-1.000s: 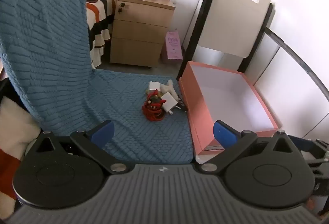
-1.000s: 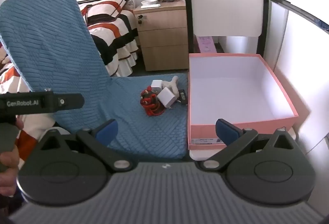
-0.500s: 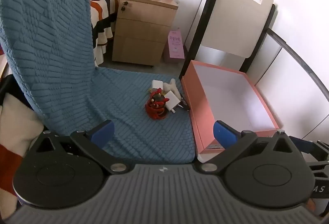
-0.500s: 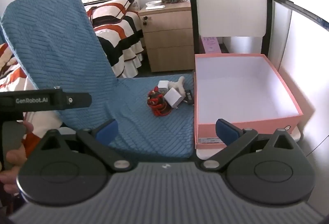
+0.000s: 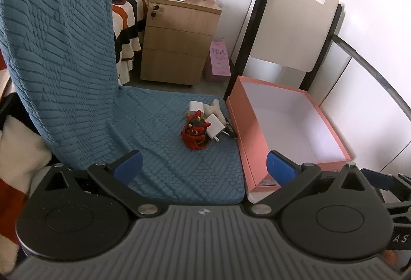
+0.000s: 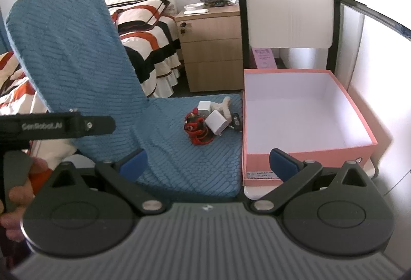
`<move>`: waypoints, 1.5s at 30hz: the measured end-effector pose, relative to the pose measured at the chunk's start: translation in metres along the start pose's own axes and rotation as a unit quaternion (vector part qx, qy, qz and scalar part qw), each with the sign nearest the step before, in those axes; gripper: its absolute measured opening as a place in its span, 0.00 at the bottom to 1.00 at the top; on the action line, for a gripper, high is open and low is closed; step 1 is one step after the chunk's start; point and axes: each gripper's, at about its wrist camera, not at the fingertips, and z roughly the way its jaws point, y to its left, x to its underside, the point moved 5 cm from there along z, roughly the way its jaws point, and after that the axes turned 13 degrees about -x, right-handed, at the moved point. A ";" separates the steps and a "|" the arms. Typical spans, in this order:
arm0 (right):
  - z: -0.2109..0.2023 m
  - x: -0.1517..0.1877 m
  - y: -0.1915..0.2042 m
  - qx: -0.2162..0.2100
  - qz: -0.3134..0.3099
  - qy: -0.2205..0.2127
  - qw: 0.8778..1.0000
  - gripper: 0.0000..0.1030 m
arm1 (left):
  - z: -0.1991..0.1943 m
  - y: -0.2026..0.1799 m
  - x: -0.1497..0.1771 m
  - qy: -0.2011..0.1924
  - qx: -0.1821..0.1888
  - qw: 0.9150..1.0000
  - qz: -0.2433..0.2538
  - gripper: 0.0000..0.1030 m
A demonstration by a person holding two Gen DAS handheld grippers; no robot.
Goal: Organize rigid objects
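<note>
Blue quilted fabric [image 5: 164,131], ribbed in diagonal blocks, covers a chair seat and its tall backrest; on the seat, just beside the open pink cardboard box [image 5: 241,131], lies a small heap of rigid objects. Nearest the cameras in the heap is one red and black figurine [image 5: 194,129] with a coiled red base; touching its box-ward side is one white, square-edged plug adapter [image 5: 215,127] with metal prongs; behind these sit a second white cube-shaped charger [image 5: 195,106] and one cream, bone-shaped piece [image 5: 214,108]; a small black item [image 5: 230,129], too small to tell apart, rests between the adapter and the box wall. The box is rectangular, smooth and matte, white inside, and holds nothing visible; a printed label is stuck on its near end.

Both tools hover short of the heap, well apart from it; the left gripper [image 5: 203,168] has its two blue-padded fingers [image 5: 127,167] spread wide with nothing between them, and the right gripper [image 6: 208,164] likewise shows its blue pads [image 6: 281,164] splayed apart and empty. In the right wrist view the left tool's black handle, lettered in white, is gripped by a hand [image 6: 19,192] at the left edge.

Beyond the box stands one pale plastic chair back [image 6: 290,2] in a black frame; left of the box, farther off, is one wooden three-drawer cabinet [image 5: 179,41] with clutter on top, and a bed with striped orange, black and cream bedding [image 6: 146,25].
</note>
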 end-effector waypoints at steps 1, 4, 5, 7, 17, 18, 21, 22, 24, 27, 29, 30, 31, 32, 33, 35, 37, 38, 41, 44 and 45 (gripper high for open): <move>0.000 0.000 -0.001 -0.003 -0.002 -0.002 1.000 1.00 | 0.002 -0.002 0.001 -0.001 -0.001 1.000 -0.001 1.00; 0.001 -0.001 -0.008 -0.010 -0.010 -0.010 1.000 1.00 | 0.011 -0.009 0.006 0.001 -0.005 1.000 -0.004 1.00; 0.001 -0.002 -0.012 -0.014 -0.011 -0.014 1.000 1.00 | 0.013 -0.012 0.006 0.000 -0.005 1.000 -0.004 1.00; 0.002 -0.002 -0.022 -0.021 -0.009 -0.022 0.999 1.00 | 0.019 -0.019 0.009 -0.004 -0.010 1.000 -0.001 1.00; 0.025 0.006 -0.055 -0.053 0.000 0.003 0.999 1.00 | 0.048 -0.029 0.016 -0.014 -0.025 0.999 -0.020 1.00; 0.027 0.006 -0.056 -0.054 -0.006 0.005 0.999 1.00 | 0.050 -0.029 0.017 -0.014 -0.026 0.999 -0.024 1.00; 0.032 0.005 -0.058 -0.065 -0.014 -0.002 0.998 1.00 | 0.057 -0.028 0.019 -0.009 -0.034 0.999 -0.026 1.00; 0.034 0.005 -0.058 -0.068 -0.016 -0.002 0.998 1.00 | 0.060 -0.027 0.020 -0.007 -0.036 0.999 -0.024 1.00; 0.039 0.005 -0.059 -0.087 -0.017 -0.003 0.996 1.00 | 0.063 -0.026 0.021 -0.013 -0.035 0.999 -0.022 1.00; 0.045 0.007 -0.056 -0.087 -0.022 -0.003 0.996 1.00 | 0.068 -0.021 0.023 -0.015 -0.033 0.999 -0.023 1.00; 0.048 0.009 -0.054 -0.083 -0.024 -0.004 0.996 1.00 | 0.071 -0.017 0.024 -0.012 -0.029 0.999 -0.028 1.00; 0.049 0.011 -0.053 -0.082 -0.023 -0.004 0.996 1.00 | 0.072 -0.014 0.024 -0.012 -0.026 0.999 -0.029 1.00; 0.052 0.013 -0.053 -0.084 -0.022 -0.005 0.996 1.00 | 0.072 -0.012 0.024 -0.014 -0.024 0.999 -0.027 1.00; 0.055 0.014 -0.052 -0.090 -0.022 -0.003 0.996 1.00 | 0.073 -0.010 0.025 -0.016 -0.024 0.999 -0.025 1.00; 0.058 0.017 -0.053 -0.090 -0.019 -0.001 0.996 1.00 | 0.073 -0.009 0.025 -0.017 -0.023 0.999 -0.022 1.00; 0.064 0.017 -0.054 -0.082 -0.008 0.003 0.997 1.00 | 0.075 -0.006 0.026 -0.015 -0.019 1.000 -0.017 1.00; 0.071 0.017 -0.051 -0.074 -0.009 0.005 0.997 1.00 | 0.077 -0.001 0.026 -0.013 -0.009 1.000 -0.014 1.00; 0.073 0.017 -0.049 -0.068 -0.014 0.003 0.998 1.00 | 0.079 0.002 0.026 -0.013 -0.005 1.000 -0.013 1.00; 0.080 0.018 -0.041 -0.057 -0.026 0.003 0.998 1.00 | 0.084 0.008 0.026 -0.011 0.002 1.000 -0.007 1.00; 0.087 0.020 -0.035 -0.048 -0.025 0.008 0.999 1.00 | 0.089 0.017 0.024 -0.012 0.012 1.000 -0.011 1.00; 0.089 0.020 -0.034 -0.045 -0.027 0.010 0.999 1.00 | 0.091 0.021 0.024 -0.010 0.014 1.000 -0.014 1.00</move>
